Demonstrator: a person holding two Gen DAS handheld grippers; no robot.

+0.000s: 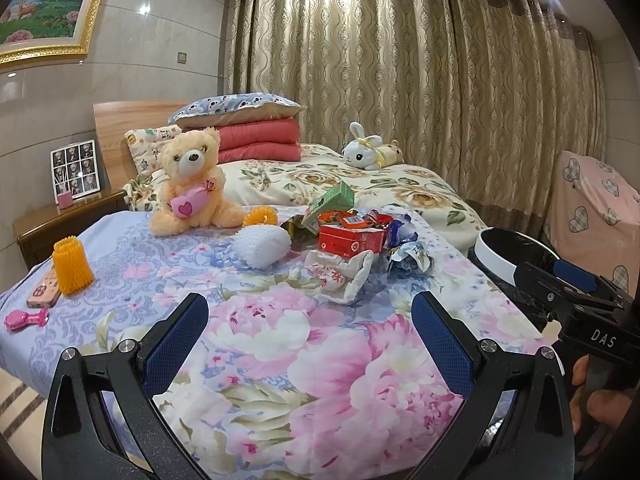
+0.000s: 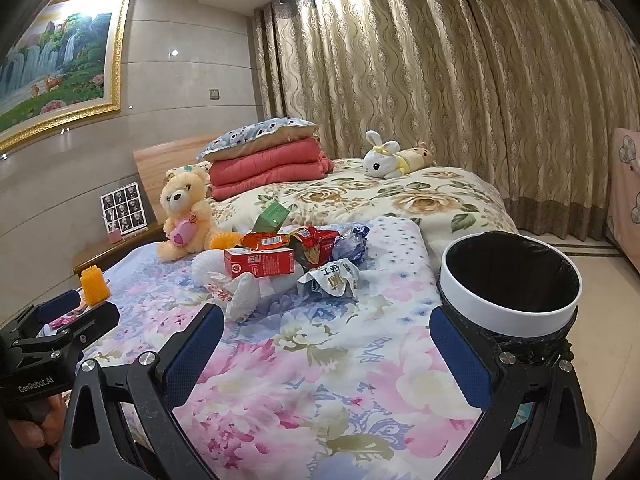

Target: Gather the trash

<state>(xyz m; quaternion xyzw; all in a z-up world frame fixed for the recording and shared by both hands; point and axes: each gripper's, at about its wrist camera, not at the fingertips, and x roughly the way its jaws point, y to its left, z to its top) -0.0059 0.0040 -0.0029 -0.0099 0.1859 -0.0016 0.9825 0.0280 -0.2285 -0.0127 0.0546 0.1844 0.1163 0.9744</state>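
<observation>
Crumpled white paper wrapper (image 1: pixel 342 276) lies nearest on the floral bedspread (image 1: pixel 320 360) in the left wrist view, at twelve o'clock from the left claw (image 1: pixel 310 340), which is wide open and holds nothing. Behind it sits the red cardboard box (image 1: pixel 350 240) among other wrappers. I would take this front piece first, closing on its raised fold.

From the right wrist view, the right claw (image 2: pixel 328 352) is also fully open and empty. The white round bin with black liner (image 2: pixel 510 280) stands at two o'clock, beside the bed; the crumpled printed wrapper (image 2: pixel 330 278) is at twelve.
</observation>
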